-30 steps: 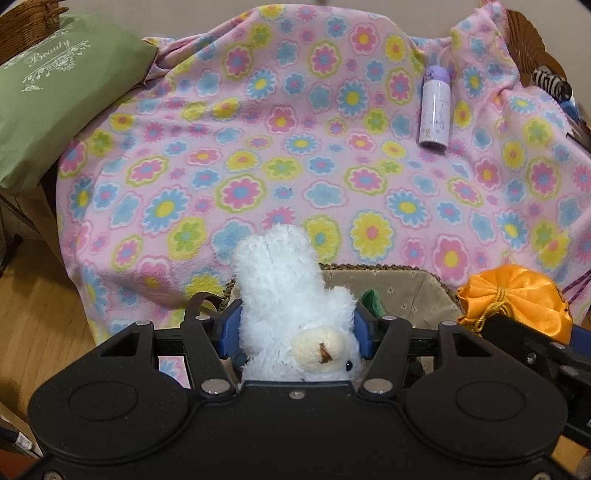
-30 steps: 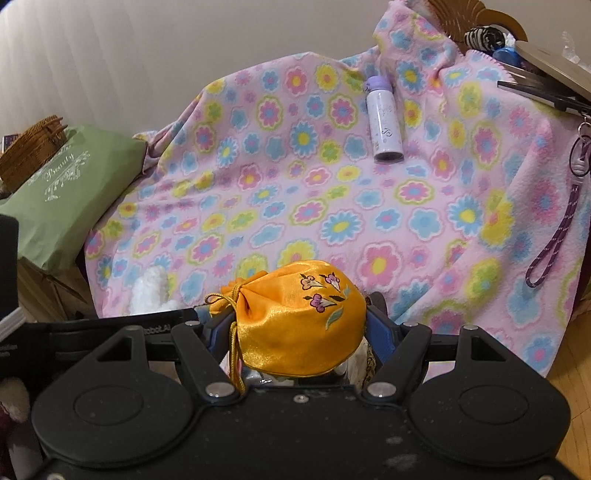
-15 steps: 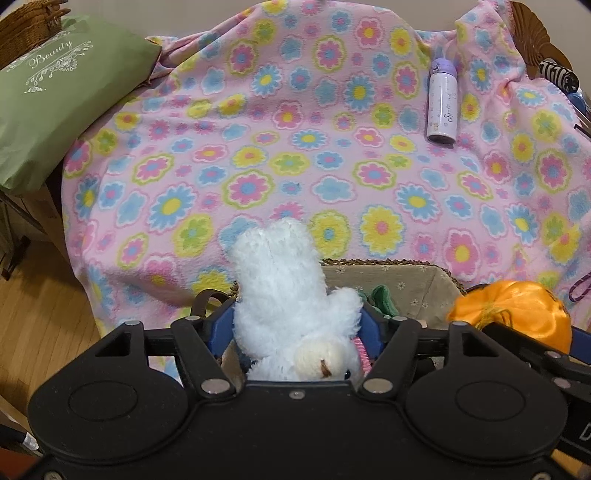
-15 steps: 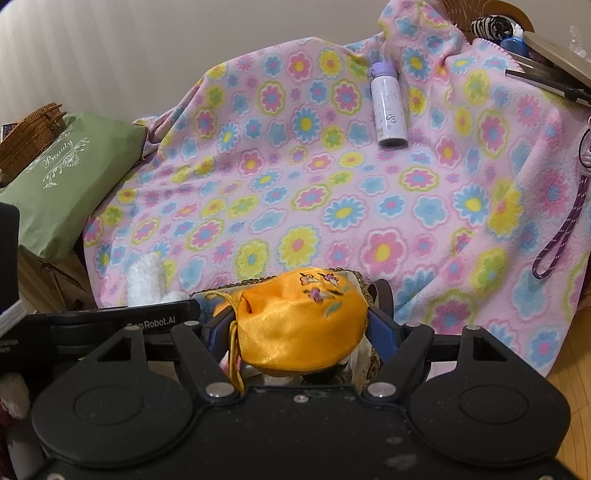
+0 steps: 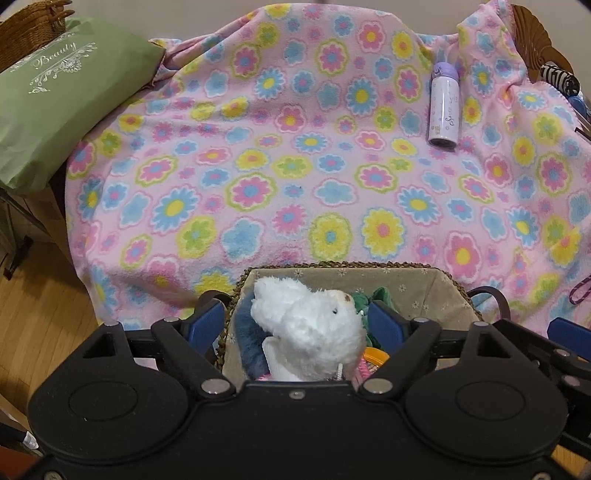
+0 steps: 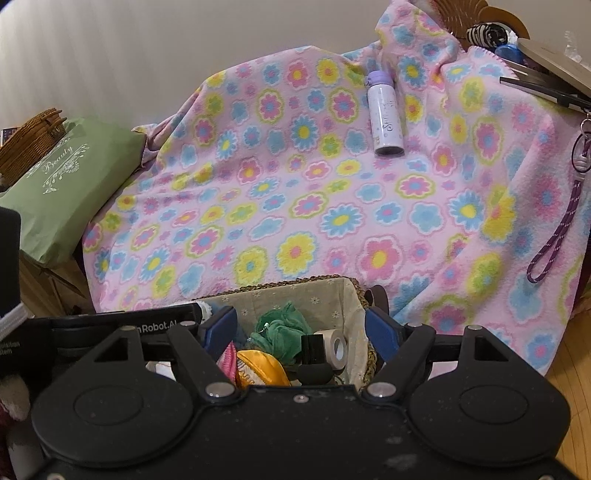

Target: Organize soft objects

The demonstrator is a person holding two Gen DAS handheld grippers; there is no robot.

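Observation:
A fabric-lined woven basket [image 5: 406,280] stands in front of the flowered blanket. My left gripper [image 5: 297,323] is open over it, and the white plush toy [image 5: 310,332] lies loose in the basket between the blue pads, touching neither. My right gripper [image 6: 301,325] is open over the same basket [image 6: 351,295]. The orange satin pouch [image 6: 258,369] lies inside below it, beside a green soft toy [image 6: 282,330], a pink item [image 6: 229,360] and a tape roll [image 6: 334,345]. The pouch's edge also shows in the left wrist view [image 5: 376,356].
A pink flowered blanket [image 5: 295,166] covers the furniture behind the basket, with a lilac bottle [image 5: 444,107] lying on it. A green "Beauty" cushion [image 5: 55,103] and a wicker basket [image 5: 33,22] are at the left. A purple lanyard [image 6: 554,236] hangs at the right. Wooden floor lies below.
Both grippers have lowered over the basket and opened. The white plush toy and the orange pouch have been let go and now lie in the basket.

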